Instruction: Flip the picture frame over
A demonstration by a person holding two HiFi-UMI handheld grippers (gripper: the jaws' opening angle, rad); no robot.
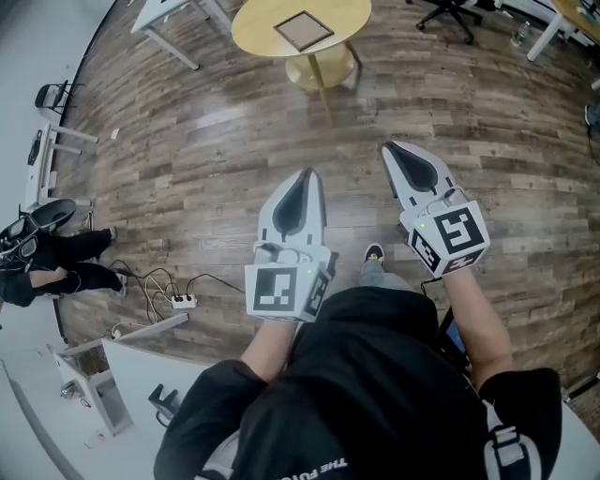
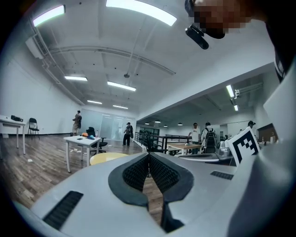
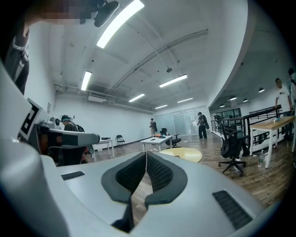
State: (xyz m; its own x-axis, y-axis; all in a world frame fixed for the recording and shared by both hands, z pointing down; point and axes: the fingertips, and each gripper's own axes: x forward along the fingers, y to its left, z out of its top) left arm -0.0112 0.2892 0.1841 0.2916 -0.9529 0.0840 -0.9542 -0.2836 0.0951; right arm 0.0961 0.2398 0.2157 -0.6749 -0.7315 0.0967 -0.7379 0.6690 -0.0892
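Observation:
A square picture frame (image 1: 303, 30) with a dark rim lies flat on a round yellow table (image 1: 272, 42) at the top of the head view, well ahead of both grippers. My left gripper (image 1: 306, 174) is held out level over the wood floor, jaws together with nothing between them. The right gripper (image 1: 390, 148) is beside it, a little farther forward, also shut and empty. The yellow table (image 2: 104, 158) shows low and left of the jaws in the left gripper view. In the right gripper view the yellow table (image 3: 183, 153) sits just right of the jaw tips.
A white desk (image 1: 178, 21) stands left of the round table and an office chair (image 1: 450, 14) to its right. A power strip with cables (image 1: 178, 300) lies on the floor at left. Several people stand far off in the room (image 2: 126, 133).

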